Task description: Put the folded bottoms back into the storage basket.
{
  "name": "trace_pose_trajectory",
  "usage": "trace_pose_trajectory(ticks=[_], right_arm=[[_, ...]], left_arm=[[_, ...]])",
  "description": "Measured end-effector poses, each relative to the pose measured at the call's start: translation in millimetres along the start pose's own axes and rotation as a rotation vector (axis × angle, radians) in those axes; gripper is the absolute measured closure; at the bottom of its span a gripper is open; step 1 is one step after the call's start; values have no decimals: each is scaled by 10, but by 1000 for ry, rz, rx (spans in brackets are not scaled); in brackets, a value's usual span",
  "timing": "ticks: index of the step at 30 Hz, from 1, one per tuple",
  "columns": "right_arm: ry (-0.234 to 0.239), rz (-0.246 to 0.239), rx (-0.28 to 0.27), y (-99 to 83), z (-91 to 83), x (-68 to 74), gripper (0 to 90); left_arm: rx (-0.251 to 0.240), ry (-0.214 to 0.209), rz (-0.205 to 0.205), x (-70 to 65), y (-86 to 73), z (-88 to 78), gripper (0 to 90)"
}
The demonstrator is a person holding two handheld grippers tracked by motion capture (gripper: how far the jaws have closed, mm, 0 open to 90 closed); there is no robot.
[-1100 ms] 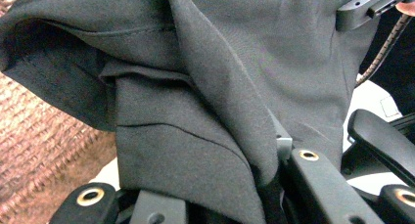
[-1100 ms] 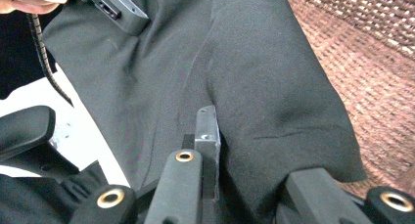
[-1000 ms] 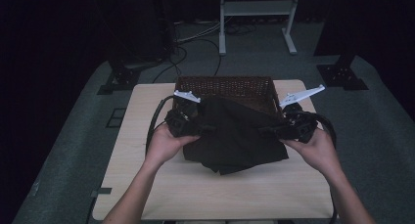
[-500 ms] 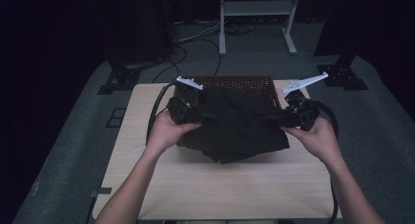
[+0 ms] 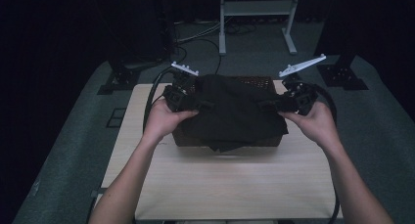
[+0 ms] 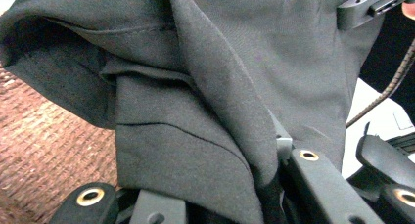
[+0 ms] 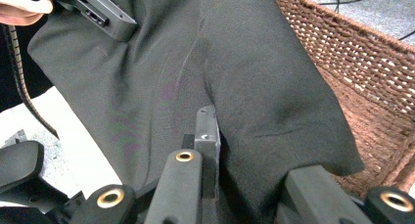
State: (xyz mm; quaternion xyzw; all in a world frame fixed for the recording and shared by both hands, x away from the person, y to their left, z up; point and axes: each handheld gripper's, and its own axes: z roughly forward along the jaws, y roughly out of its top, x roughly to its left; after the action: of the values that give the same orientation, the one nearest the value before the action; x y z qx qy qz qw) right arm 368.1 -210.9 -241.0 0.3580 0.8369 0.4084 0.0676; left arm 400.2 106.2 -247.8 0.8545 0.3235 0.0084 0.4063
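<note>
A black cloth [image 5: 231, 111] hangs stretched between my two grippers over a brown wicker basket [image 5: 258, 81]. My left gripper [image 5: 198, 105] is shut on the cloth's left edge, and its own view has folded black fabric [image 6: 195, 101] bunched between the jaws. My right gripper [image 5: 266, 105] is shut on the right edge; its view has the cloth [image 7: 215, 72] draped across the jaws, with the basket's woven wall [image 7: 362, 53] behind. The cloth's lower edge droops over the basket's front side.
The basket stands at the back of a light wooden table [image 5: 220, 185]. Black cables [image 5: 151, 97] trail from both grippers. A metal stand [image 5: 257, 18] and dark equipment feet rest on the grey floor beyond the table.
Both grippers have risen and moved away from me, carrying the cloth from the table in front of the basket to above the basket.
</note>
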Motion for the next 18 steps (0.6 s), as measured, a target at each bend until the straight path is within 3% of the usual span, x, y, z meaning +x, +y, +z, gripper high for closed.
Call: trace_pose_trajectory(ticks=[13, 18], right_arm=[[-21, -13, -7, 265, 1, -49, 773], [-19, 10, -14, 330, 59, -147, 773]], left_arm=[[-18, 24, -29, 139, 178, -87, 698], [-12, 40, -36, 226, 263, -60, 698]])
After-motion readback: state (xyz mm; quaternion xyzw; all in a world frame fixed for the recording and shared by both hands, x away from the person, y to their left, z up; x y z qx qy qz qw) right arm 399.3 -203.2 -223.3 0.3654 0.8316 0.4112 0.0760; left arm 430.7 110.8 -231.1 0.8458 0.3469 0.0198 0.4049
